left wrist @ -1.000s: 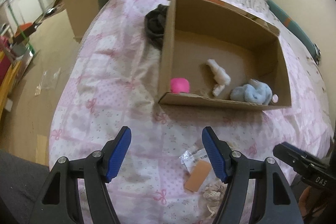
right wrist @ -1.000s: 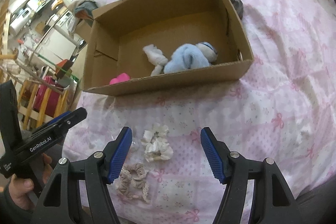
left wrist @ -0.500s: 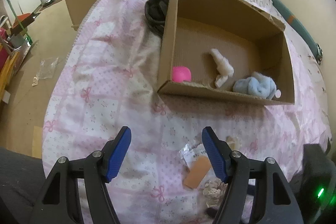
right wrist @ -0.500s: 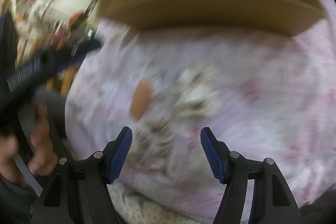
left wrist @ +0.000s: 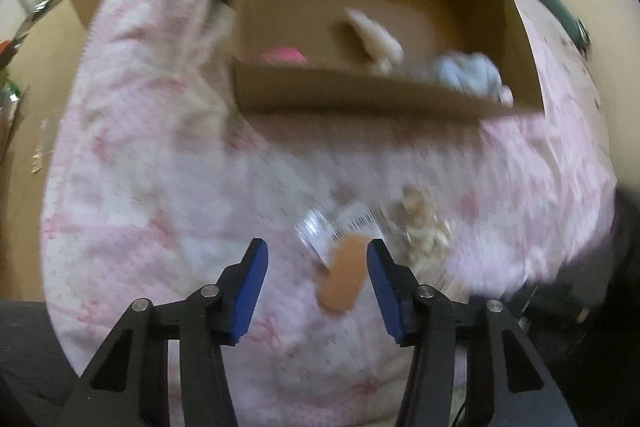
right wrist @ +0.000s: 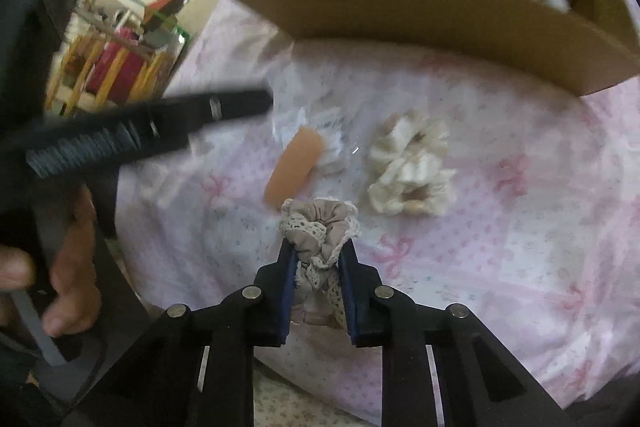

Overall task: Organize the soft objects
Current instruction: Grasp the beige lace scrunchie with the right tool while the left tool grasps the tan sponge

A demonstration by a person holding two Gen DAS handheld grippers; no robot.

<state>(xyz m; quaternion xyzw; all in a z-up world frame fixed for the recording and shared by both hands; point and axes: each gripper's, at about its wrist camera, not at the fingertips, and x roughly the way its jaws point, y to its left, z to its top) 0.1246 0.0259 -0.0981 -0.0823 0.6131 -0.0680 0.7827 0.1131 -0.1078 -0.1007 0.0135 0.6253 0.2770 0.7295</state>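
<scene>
Pinching a beige lace-trimmed scrunchie [right wrist: 318,227], the right gripper [right wrist: 316,267] has its jaws shut tight on the fabric, having just closed; the scrunchie sits low over the pink bedspread [right wrist: 520,227]. Just beyond lie a cream scrunchie [right wrist: 408,171] and a tan sponge [right wrist: 294,165], the sponge resting on a clear packet [right wrist: 328,131]. The left gripper [left wrist: 316,275] hangs over the sponge [left wrist: 344,275], jaws partly open and just narrowed, the sponge between them but not visibly pressed; this view is blurred. Farther back stands a cardboard box [left wrist: 360,95] holding a pink item [left wrist: 282,57], a white piece [left wrist: 380,35] and a blue bundle [left wrist: 468,75]
</scene>
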